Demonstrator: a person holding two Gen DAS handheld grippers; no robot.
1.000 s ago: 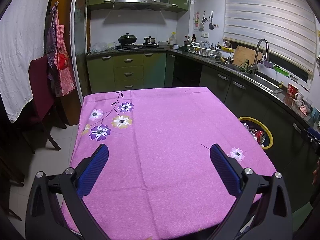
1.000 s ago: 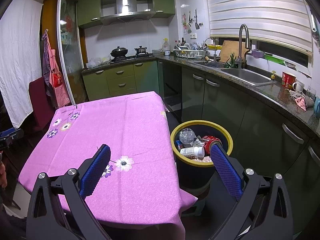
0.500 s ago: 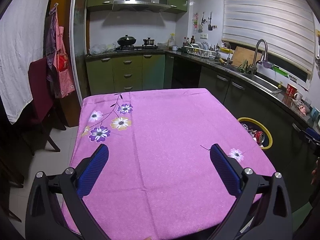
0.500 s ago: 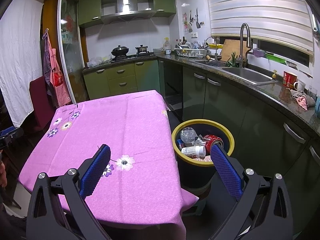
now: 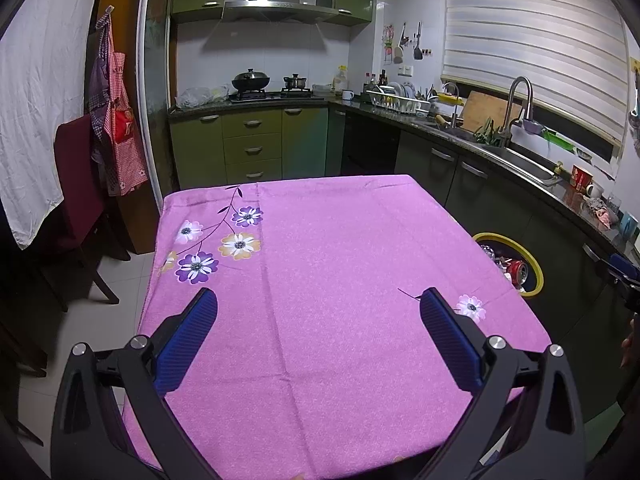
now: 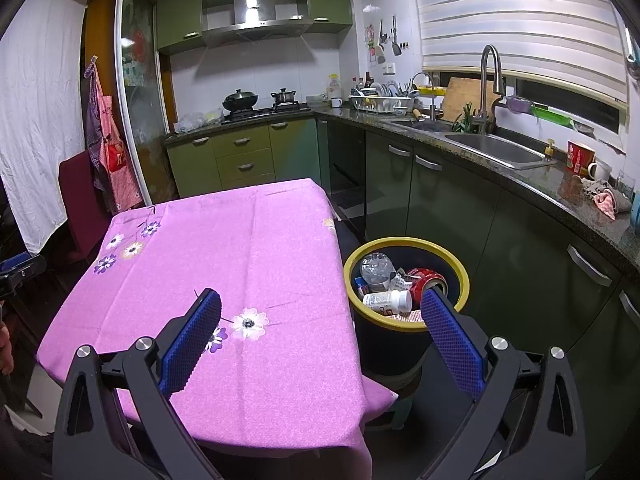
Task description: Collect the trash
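The left tongs (image 5: 318, 308) hang released over the near half of the desk (image 5: 340, 248), their blue-padded fingers (image 5: 188, 338) spread wide with nothing between them. Under them lies only the pink tablecloth (image 5: 320, 360), printed with a cluster of flowers (image 5: 218, 242) toward its far left corner and a single small flower (image 5: 471, 307) near its right edge.

The right tongs (image 6: 320, 308) are likewise released and empty, held above the near right corner of the desk (image 6: 224, 240). The left finger (image 6: 192, 336) sits over the cloth beside a white flower (image 6: 250, 323), while the right finger (image 6: 450, 338) overlaps the near rim of the trash bin (image 6: 460, 268).

The bin, black with a yellow rim, stands on the floor just beside the desk's right edge, between it and the dark green cabinets (image 6: 452, 208). The trash lies inside it: a crushed clear plastic bottle (image 6: 376, 266), a red can (image 6: 426, 280), a white pill bottle (image 6: 388, 301) lying on its side, and some crumpled wrappers (image 6: 400, 278). In the left wrist view the same bin (image 5: 534, 266) shows partly past the desk's right edge, the red can (image 5: 518, 270) visible in it.

Beyond the cabinets runs a counter with a steel sink (image 6: 492, 148) and tall faucet (image 6: 490, 80).
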